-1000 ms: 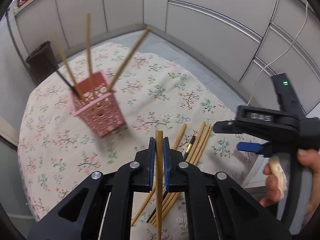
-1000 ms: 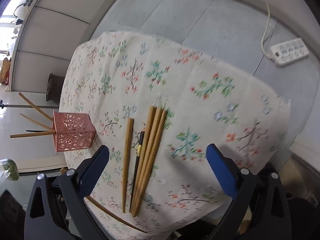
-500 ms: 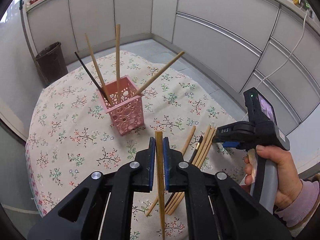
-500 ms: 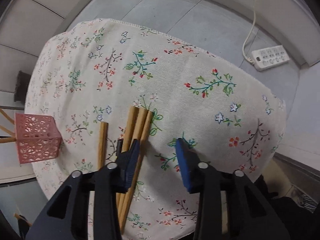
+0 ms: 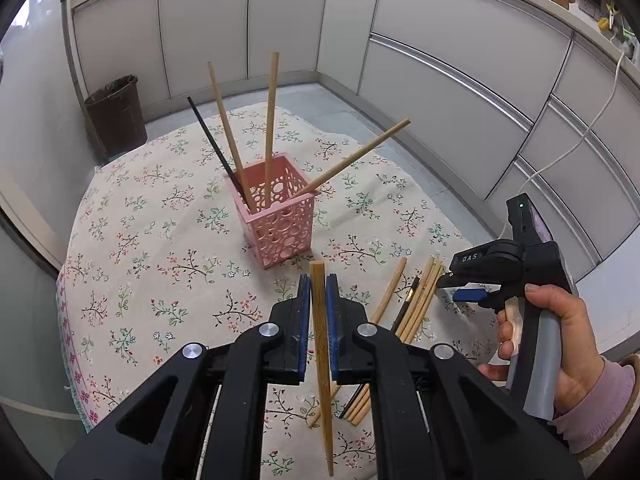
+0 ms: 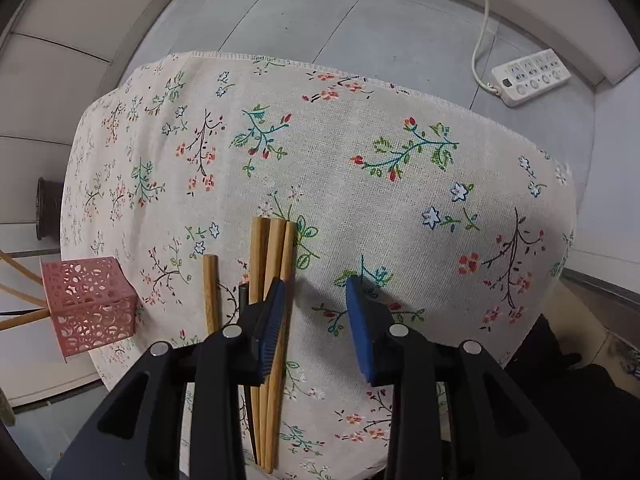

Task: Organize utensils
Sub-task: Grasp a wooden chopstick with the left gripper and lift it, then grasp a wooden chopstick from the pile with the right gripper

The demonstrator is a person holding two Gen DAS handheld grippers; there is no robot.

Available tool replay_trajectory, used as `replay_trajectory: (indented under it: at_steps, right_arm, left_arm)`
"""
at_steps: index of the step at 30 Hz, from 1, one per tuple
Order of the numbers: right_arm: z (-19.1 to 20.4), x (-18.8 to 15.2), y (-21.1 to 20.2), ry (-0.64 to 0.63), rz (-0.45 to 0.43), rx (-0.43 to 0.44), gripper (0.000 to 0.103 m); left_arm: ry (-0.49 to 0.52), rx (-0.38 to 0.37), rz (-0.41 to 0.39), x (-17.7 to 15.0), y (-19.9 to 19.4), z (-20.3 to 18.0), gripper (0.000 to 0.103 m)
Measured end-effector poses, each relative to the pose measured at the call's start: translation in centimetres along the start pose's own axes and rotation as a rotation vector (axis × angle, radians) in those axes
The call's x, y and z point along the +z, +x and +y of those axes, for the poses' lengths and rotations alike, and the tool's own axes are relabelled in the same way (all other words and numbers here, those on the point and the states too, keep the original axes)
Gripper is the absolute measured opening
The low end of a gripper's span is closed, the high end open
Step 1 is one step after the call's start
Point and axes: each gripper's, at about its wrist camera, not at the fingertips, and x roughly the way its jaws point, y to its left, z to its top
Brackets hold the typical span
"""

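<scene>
Four chopsticks (image 5: 272,112) in basket (image 5: 280,216).

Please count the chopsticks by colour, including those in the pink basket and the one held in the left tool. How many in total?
Wooden chopsticks: 8 (3 in basket, 4 on cloth, 1 in left tool)
Black chopsticks: 2 (1 in basket, 1 on cloth)
Total: 10

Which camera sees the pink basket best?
The left wrist view: the whole pink basket stands mid-frame with four chopsticks sticking out. The right wrist view shows the basket at its left edge, lower down, the sticks mostly cut off.
</scene>
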Motion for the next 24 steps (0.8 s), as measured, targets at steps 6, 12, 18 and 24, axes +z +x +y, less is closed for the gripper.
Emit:
replay_trajectory:
  at_steps: [6, 12, 18, 24]
  right_arm:
    - [1.8, -0.8, 0.1, -0.046, -0.041, -0.069, 0.042]
    - [2.5, -1.5, 0.1, -0.096, -0.077, -0.118, 0.039]
    - [1.0, -1.3, -0.3, -0.083, -0.056, -0.073, 0.03]
    - [0.8, -0.4, 0.1, -0.064, -0.032, -0.039, 0.032]
  left_arm:
    - [-0.001, 0.002, -0.007, -0.1, -0.5, 0.3, 0.007]
    - [-0.016, 0.008, -0.012, -0.2, -1.0, 1.2, 0.008]
    - [-0.03, 0.002, -0.024, 0.0, -1.3, 1.4, 0.008]
    - [-0.029, 0.008, -0.03, 0.1, -1.4, 1.4, 0.008]
